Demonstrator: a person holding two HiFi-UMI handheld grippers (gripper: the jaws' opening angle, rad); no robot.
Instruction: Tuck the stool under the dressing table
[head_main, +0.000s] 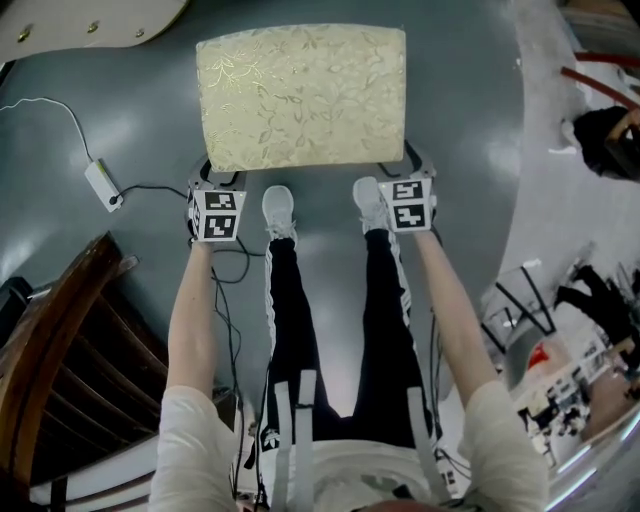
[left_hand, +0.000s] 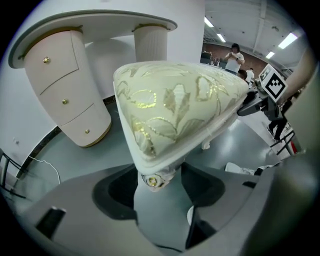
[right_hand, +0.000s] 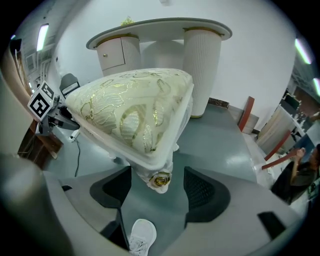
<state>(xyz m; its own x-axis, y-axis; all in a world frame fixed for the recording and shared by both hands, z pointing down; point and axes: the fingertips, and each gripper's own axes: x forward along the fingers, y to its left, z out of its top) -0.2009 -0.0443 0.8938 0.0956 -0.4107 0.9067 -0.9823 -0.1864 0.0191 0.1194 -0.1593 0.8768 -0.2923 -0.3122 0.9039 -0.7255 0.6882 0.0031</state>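
Stool cushion (head_main: 300, 95) pale cream with gold leaf brocade, stool frame (left_hand: 150, 164) white with gold rosette (right_hand: 161, 179), dressing table (left_hand: 60, 75) ivory with gold knobs, floor (head_main: 130, 110) glossy blue-grey, trousers (head_main: 290, 330) black with white stripes, shoes (head_main: 278, 210) white, chair (head_main: 60, 340) dark brown.

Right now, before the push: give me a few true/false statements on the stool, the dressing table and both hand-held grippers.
1. The cream, gold-leaf-patterned cushioned stool is already under the white dressing table. False: it stands out on the grey floor in front of it.
2. The left hand-held gripper and right hand-held gripper are each at a near corner of the stool. True.
3. The right hand-held gripper is clamped on the cushion. False: its jaws stand apart, either side of a corner leg.
4. The dressing table has drawers with gold knobs. True.
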